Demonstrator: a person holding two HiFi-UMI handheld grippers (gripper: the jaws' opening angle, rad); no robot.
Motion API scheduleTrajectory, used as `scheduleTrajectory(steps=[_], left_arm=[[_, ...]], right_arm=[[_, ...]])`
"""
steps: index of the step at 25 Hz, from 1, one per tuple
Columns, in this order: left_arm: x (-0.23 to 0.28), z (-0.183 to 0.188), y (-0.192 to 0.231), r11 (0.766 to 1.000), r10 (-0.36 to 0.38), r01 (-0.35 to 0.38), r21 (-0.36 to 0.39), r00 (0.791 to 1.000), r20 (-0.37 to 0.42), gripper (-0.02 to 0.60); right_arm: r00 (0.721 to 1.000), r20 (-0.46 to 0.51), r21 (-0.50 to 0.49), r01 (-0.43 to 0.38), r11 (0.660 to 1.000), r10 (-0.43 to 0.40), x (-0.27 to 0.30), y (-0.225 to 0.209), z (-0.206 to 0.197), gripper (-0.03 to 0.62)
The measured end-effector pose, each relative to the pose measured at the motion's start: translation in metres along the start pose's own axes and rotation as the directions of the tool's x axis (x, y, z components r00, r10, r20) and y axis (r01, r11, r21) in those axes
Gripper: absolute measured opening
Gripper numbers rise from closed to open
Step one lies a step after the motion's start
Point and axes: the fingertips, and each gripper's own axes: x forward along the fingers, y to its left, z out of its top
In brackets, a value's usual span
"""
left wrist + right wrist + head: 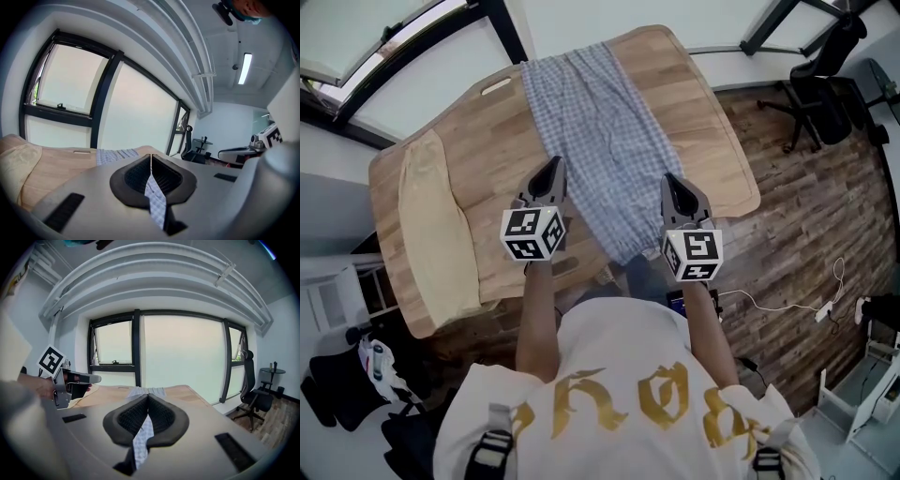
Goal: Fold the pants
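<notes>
Blue-and-white checked pants (600, 131) lie lengthwise on the wooden table (487, 150), their near end hanging over the front edge. My left gripper (554, 164) sits at the pants' left edge and my right gripper (671, 179) at their right edge. In the left gripper view the left gripper (151, 161) is shut, with a strip of checked fabric (155, 199) pinched between the black pads. The right gripper view shows the right gripper (147, 400) shut the same way on checked fabric (141, 439). Both grippers point along the table towards the window.
A folded cream cloth (436, 234) lies along the table's left side. A black office chair (825, 84) stands on the wood floor at the right, beside a white cable (778, 305). Windows run behind the table's far end.
</notes>
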Motion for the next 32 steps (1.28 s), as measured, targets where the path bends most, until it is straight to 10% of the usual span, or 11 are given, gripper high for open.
scheduleTrajectory(steps=[20, 32], left_arm=[[0.010, -0.064, 0.018, 0.999, -0.034, 0.028, -0.042, 0.986, -0.161, 0.043], [0.027, -0.147, 0.032, 0.984, -0.098, 0.037, -0.176, 0.929, -0.357, 0.151]], right_arm=[[0.958, -0.221, -0.014, -0.192, 0.981, 0.184, 0.018, 0.057, -0.072, 0.075], [0.751, -0.489, 0.123, -0.445, 0.887, 0.445, 0.032, 0.127, -0.164, 0.138]])
